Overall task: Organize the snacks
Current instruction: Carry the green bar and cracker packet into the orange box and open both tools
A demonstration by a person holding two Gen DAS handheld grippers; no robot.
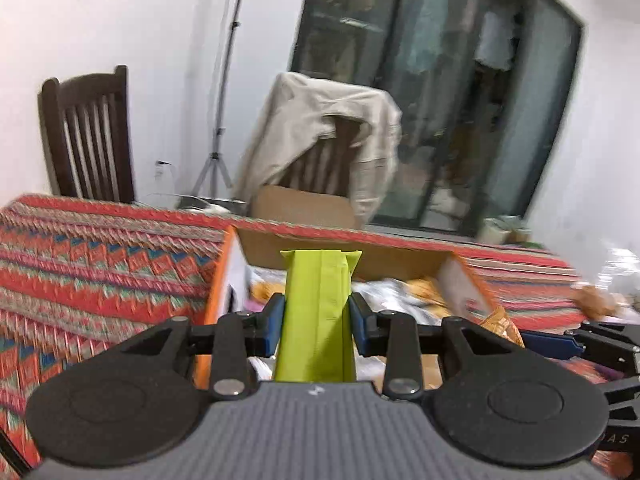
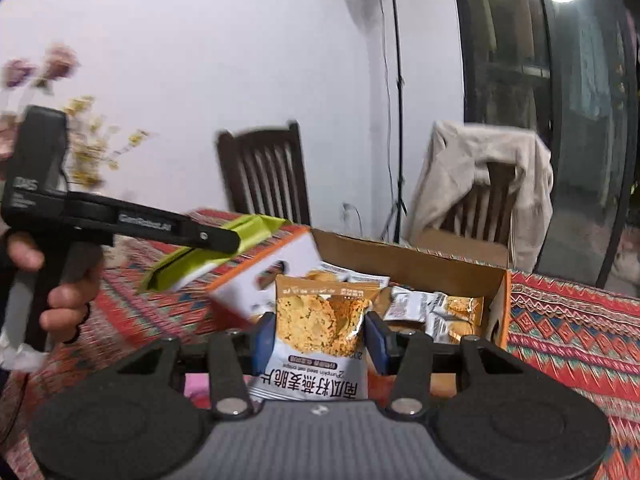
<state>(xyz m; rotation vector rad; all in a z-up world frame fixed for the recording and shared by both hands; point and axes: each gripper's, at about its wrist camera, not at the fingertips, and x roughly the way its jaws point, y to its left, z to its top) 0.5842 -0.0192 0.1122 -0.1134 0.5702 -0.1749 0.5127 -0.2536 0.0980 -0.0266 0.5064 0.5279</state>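
My left gripper (image 1: pixel 316 316) is shut on a lime-green snack packet (image 1: pixel 316 312), held lengthwise above the near end of an open cardboard box (image 1: pixel 344 248) with orange and white sides. The same left gripper (image 2: pixel 236 240) and green packet (image 2: pixel 188 264) show at the left of the right wrist view, with a hand on the handle. My right gripper (image 2: pixel 320 332) is shut on a white and orange oat crisp packet (image 2: pixel 320 320), raised in front of the box (image 2: pixel 440 268). Several similar packets (image 2: pixel 440 312) lie inside the box.
The box stands on a table with a red patterned cloth (image 1: pixel 100 264). Behind the table are a dark wooden chair (image 1: pixel 92 136), a second chair draped with a beige jacket (image 1: pixel 320 136), a light stand (image 1: pixel 220 120) and dark glass doors (image 1: pixel 440 100). Dried flowers (image 2: pixel 80 120) stand at the left.
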